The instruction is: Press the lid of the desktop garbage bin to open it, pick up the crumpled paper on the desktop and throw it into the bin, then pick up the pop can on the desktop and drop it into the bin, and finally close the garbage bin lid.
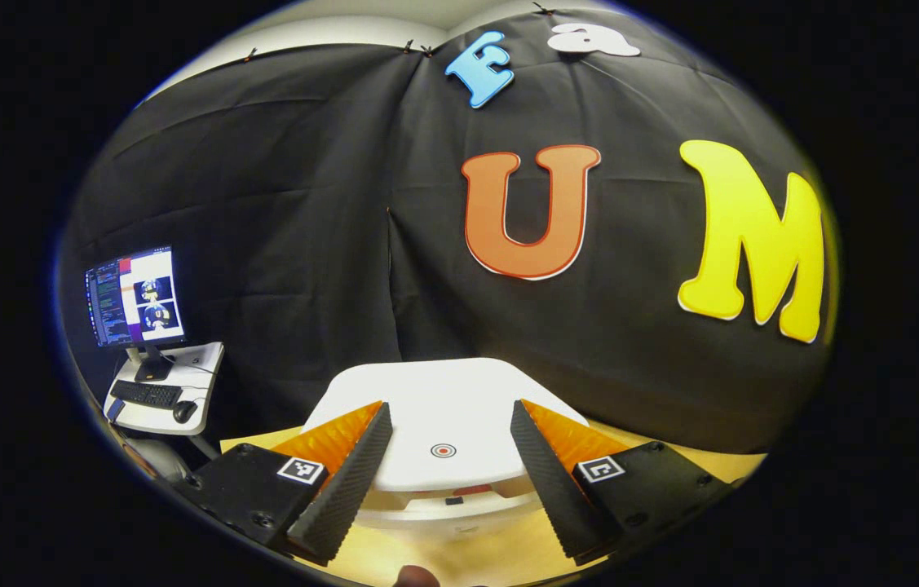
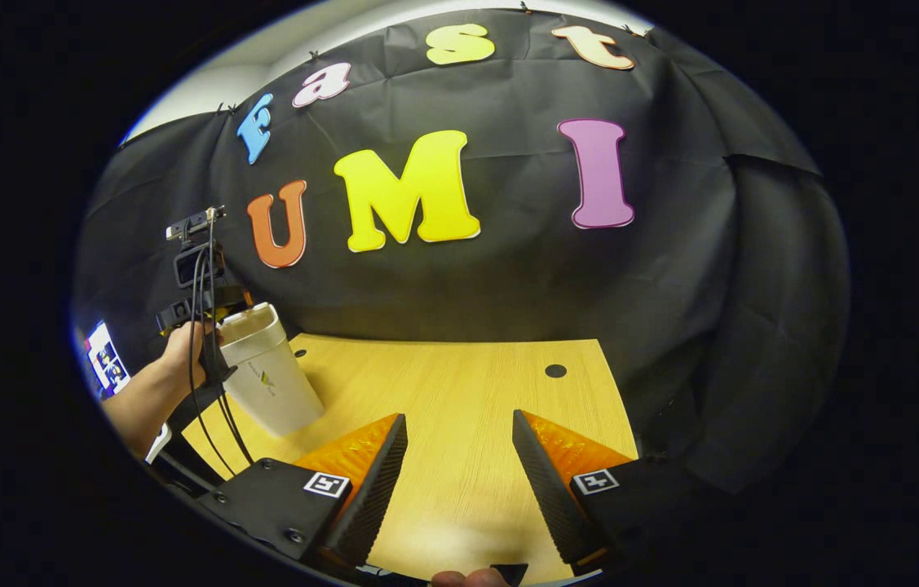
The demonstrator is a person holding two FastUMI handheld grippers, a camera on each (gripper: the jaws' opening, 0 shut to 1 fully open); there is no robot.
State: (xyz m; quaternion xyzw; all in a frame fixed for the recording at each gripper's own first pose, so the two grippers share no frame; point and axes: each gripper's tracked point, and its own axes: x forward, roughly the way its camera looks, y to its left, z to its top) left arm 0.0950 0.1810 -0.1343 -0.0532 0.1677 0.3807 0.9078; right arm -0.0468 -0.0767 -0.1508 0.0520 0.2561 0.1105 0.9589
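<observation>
Left gripper [image 1: 447, 448] poised just above the white lid [image 1: 443, 408] of the desktop garbage bin [image 1: 451, 509], fingers spread wide to either side of the lid's small red-ringed target mark [image 1: 444, 450], nothing held between them. Lid down flat on the bin, its rounded front edge overhanging the body below. Seen from the right gripper view, the same bin [image 2: 270, 379] standing upright near the far left corner of the wooden table [image 2: 459, 383], tapering toward its base, with the left gripper [image 2: 196, 269] and the hand [image 2: 186, 346] holding it pressed close against the bin's top, cables trailing down beside it. Right gripper [image 2: 459, 456] well apart from the bin, held low over bare tabletop, jaws likewise wide and empty. Open wood running ahead of it to the table's far edge, a small dark hole [image 2: 555, 371] near that edge. Black cloth wall [image 2: 671, 269] hanging close behind and along the right side of the table. Beyond the bin in the left gripper view, a side stand with monitor [image 1: 135, 297], keyboard [image 1: 147, 395] and mouse [image 1: 184, 412].
</observation>
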